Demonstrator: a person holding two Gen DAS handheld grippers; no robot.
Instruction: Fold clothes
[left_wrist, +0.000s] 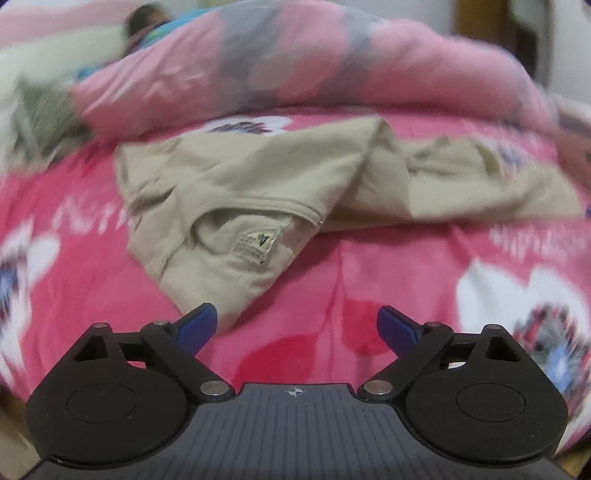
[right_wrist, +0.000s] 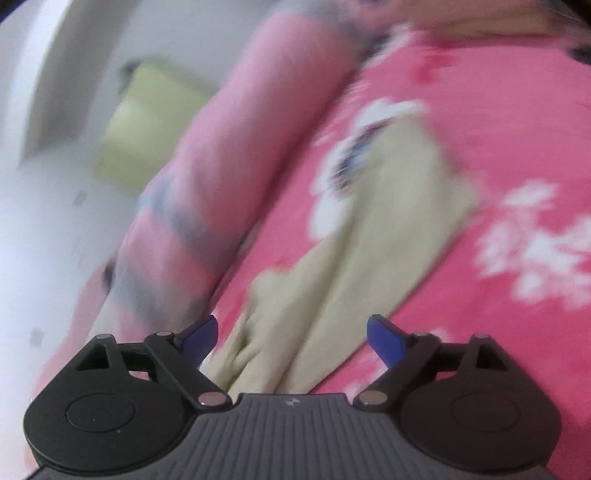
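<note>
Crumpled beige cotton garment (left_wrist: 236, 192) sprawls on pink printed bedsheet (left_wrist: 369, 280); left gripper (left_wrist: 297, 326) and right gripper (right_wrist: 291, 336) both gape empty.

Soft, even indoor light; strong motion blur, worse in the right wrist view.

Showed no glare and only faint shadows under the folds of the beige garment (left_wrist: 236, 192). Kept the gripper bodies near the lens sharp, smeared the pink bedsheet (left_wrist: 388, 280) and rolled quilt (right_wrist: 221, 166) behind. Bent and darkened the corners with fisheye distortion; washed out the far left wall in the right wrist view.
</note>
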